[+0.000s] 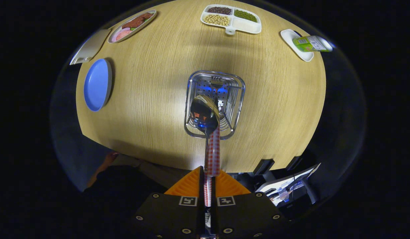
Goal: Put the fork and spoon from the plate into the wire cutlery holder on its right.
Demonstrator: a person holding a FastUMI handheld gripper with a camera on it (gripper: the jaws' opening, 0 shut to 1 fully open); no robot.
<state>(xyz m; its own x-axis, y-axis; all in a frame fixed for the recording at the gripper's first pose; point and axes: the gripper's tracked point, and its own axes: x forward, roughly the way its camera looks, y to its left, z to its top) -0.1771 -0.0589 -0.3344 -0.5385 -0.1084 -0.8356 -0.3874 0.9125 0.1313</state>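
Gripper view: the gripper (208, 181) has its two fingers closed tight on the checked handle of the spoon (210, 132), both pressing on it, no gap to spare. The spoon points straight ahead, its bowl hanging over the near end of the wire cutlery holder (239, 99), which sits on the table (152, 99) near its front edge. Down inside the holder, the head of the fork (217, 81) shows against the perforated floor at the far end, just beyond the spoon's bowl. Nothing lies between the spoon and the holder's open top.

Around it: the blue plate (97, 84) sits at the table's left edge, well apart from the holder. Past it, at the far left corner, a pale board (90, 46) and a tray of sliced food (132, 25). At the far edge, a white divided dish of beans (231, 18). At the far right corner, a small white dish (291, 38) carries a green carton (311, 43) lying on its side. Below the table's front edge, a person's arm (102, 166) shows at left.
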